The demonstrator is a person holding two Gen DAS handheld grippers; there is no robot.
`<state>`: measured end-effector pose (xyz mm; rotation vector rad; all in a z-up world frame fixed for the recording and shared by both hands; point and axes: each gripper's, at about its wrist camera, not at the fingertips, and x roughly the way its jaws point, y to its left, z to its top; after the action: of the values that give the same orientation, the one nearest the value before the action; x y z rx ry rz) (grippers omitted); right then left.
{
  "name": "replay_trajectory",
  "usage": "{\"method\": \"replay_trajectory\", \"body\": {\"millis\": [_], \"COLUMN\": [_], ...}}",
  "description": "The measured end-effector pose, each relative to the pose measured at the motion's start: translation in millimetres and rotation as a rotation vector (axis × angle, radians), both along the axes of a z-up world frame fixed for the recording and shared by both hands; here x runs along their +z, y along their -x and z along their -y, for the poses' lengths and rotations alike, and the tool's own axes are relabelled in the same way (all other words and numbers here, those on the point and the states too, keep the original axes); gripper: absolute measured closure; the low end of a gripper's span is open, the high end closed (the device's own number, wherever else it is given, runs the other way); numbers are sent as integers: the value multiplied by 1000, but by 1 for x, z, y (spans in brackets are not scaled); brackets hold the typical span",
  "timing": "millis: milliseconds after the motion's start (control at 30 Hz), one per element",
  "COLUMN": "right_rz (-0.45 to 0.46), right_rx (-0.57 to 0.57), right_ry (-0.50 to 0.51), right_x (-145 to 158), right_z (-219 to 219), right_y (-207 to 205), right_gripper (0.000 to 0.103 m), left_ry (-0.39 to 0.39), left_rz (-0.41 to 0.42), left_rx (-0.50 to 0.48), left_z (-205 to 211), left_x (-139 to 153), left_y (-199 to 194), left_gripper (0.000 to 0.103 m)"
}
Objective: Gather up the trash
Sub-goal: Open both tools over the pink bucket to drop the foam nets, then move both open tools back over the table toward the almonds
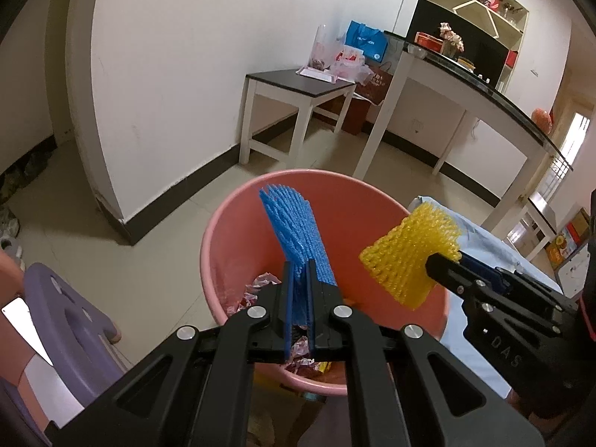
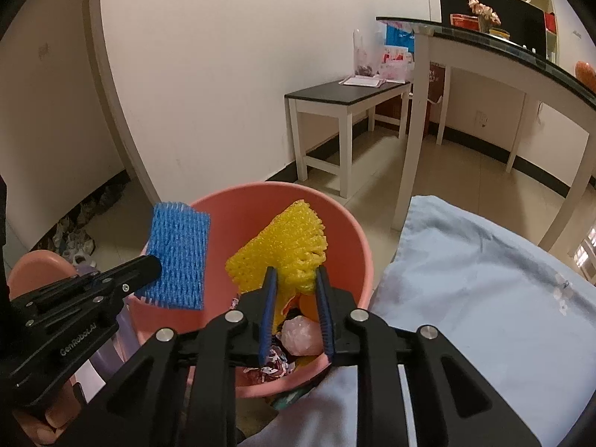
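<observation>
A pink bin (image 1: 354, 231) (image 2: 346, 246) stands on the tiled floor, with crumpled wrappers (image 1: 257, 290) (image 2: 301, 335) at its bottom. My left gripper (image 1: 298, 264) (image 2: 154, 266) is shut on a blue foam net (image 1: 294, 231) (image 2: 177, 253), which stands upright above the bin's left side. My right gripper (image 2: 295, 270) (image 1: 447, 259) holds a yellow foam net (image 2: 287, 238) (image 1: 409, 257) over the bin's right side. Its jaws stand a little apart, and the net fills the gap between them.
A purple stool (image 1: 67, 309) sits left of the bin, and a light blue cloth (image 2: 484, 298) lies right of it. Behind are a small black-topped table (image 1: 298, 82) by the wall and a long glass-topped table (image 1: 465, 85). Shoes lie along the left wall.
</observation>
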<state>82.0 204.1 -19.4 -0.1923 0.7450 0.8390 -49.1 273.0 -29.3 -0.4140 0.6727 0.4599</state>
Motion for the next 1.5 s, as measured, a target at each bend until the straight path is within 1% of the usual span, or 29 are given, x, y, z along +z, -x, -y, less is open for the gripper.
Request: {"method": "replay_trajectory", "body": {"millis": [33, 67, 133, 167, 200, 233, 433, 533, 667, 800, 1000, 1167, 1233, 1400, 1500], "right_rz": [-5, -8, -5, -7, -9, -12, -20, -23, -17, 8, 8, 49, 67, 79, 96], "right_rx": [4, 7, 5, 7, 7, 7, -2, -6, 2, 11, 2, -9, -11, -25, -53], "right_ry": [-2, -2, -6, -6, -6, -6, -21, -41, -60, -78, -118, -104, -102, -109, -103], "right_x": [-2, -3, -5, -5, -6, -6, -4, 1, 9, 18, 26, 32, 34, 37, 38], "right_z": [2, 1, 2, 2, 1, 1, 7, 15, 25, 39, 66, 81, 89, 101, 107], "right_y": [3, 2, 1, 1, 0, -1, -1, 2, 12, 25, 46, 64, 72, 83, 88], "right_gripper": [75, 67, 64, 64, 64, 63, 61, 52, 49, 44, 35, 29, 29, 28, 28], "left_ry": [5, 11, 17, 15, 12, 10, 17, 14, -3, -15, -35, -49, -62, -86, -98], "left_rz": [-5, -7, -15, -20, -22, -19, -8, -3, 4, 17, 28, 37, 41, 54, 59], "left_rx": [0, -1, -5, -8, -11, -14, -11, -12, -17, -14, 0, 1, -1, -9, -14], "left_z": [-1, -2, -3, -4, -3, -3, 0, 3, 10, 19, 36, 52, 59, 76, 85], "left_x": [-1, -3, -5, -6, -6, -6, -3, 1, 9, 17, 25, 31, 35, 44, 48], "left_y": [-1, -1, -3, -4, -5, -4, 0, 2, 8, 14, 26, 36, 39, 48, 53], "left_gripper": [97, 96, 91, 80, 72, 71, 70, 70, 70, 70, 70, 70, 70, 70, 70]}}
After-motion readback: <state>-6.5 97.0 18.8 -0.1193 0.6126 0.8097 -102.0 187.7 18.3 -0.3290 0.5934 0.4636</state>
